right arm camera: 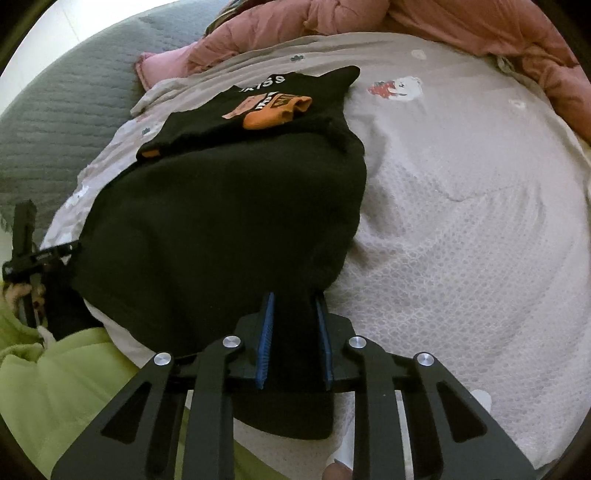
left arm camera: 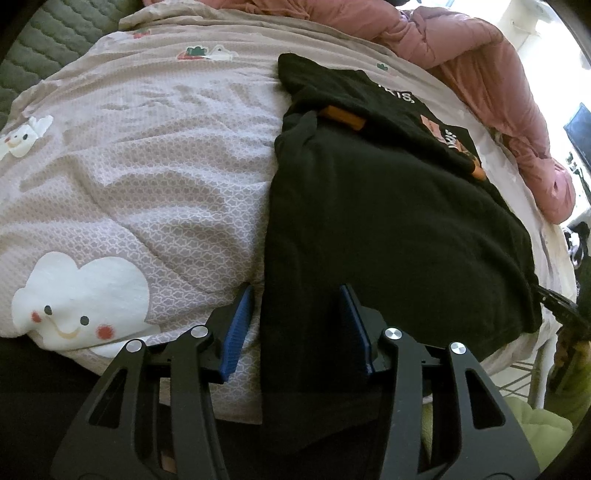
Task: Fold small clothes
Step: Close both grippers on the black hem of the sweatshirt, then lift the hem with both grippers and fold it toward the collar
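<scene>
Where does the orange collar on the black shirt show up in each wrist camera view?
Left wrist: orange collar upper centre, peeking from a fold of the black shirt.
Right wrist: the collar upper centre, lying on the shirt beside the print.
Shared landmark: pink quilt along the top.

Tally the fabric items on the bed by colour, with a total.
Black: 1, the black T-shirt
Beige: 1, the patterned bedspread
Pink: 1, the pink quilt
Grey-green: 1, the quilted cover
Total: 4
</scene>
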`<move>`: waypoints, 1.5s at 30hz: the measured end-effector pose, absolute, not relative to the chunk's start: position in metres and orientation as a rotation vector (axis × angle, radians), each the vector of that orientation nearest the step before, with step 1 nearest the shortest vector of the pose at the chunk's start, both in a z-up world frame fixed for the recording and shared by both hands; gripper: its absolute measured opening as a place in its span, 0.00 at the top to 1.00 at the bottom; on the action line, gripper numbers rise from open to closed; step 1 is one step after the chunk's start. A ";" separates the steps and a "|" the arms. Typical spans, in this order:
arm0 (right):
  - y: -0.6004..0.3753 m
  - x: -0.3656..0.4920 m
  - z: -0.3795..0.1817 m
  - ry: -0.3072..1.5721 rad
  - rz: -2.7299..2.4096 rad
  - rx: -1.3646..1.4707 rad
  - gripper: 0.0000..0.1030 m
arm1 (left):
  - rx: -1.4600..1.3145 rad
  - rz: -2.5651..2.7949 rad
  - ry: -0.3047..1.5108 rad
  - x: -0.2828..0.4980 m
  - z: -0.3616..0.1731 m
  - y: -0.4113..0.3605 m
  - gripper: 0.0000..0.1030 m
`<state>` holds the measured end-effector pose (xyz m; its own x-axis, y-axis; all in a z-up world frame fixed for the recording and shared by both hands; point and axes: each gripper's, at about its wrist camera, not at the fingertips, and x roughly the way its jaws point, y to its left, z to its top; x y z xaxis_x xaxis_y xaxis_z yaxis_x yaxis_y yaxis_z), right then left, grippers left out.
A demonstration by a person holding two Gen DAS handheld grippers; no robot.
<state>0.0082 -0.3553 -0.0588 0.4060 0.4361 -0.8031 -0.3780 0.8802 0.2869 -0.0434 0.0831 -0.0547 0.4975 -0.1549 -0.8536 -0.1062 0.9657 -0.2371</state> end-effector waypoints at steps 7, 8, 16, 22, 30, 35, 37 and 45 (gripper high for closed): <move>-0.357 0.006 -0.038 0.940 0.553 0.071 0.89 | -0.247 -0.027 1.031 -0.044 -0.048 0.077 0.93; -0.357 0.006 -0.034 0.924 0.557 0.074 0.89 | -0.249 -0.027 1.021 -0.045 -0.045 0.077 0.96; -0.366 0.012 0.002 0.785 0.578 0.112 0.90 | -0.277 -0.078 0.895 -0.047 -0.001 0.081 0.96; -0.370 0.028 0.024 0.706 0.575 0.165 0.92 | -0.333 -0.094 0.838 -0.028 0.023 0.090 0.96; -0.372 0.061 0.047 0.624 0.536 0.221 0.92 | -0.385 -0.075 0.777 0.008 0.044 0.105 0.96; -0.374 0.092 0.053 0.610 0.496 0.259 0.92 | -0.409 -0.059 0.759 0.036 0.049 0.112 0.96; -0.373 0.105 0.053 0.612 0.478 0.265 0.92 | -0.418 -0.053 0.760 0.049 0.048 0.115 0.96; -0.362 0.148 0.042 0.653 0.441 0.262 0.92 | -0.420 -0.031 0.777 0.098 0.042 0.117 0.96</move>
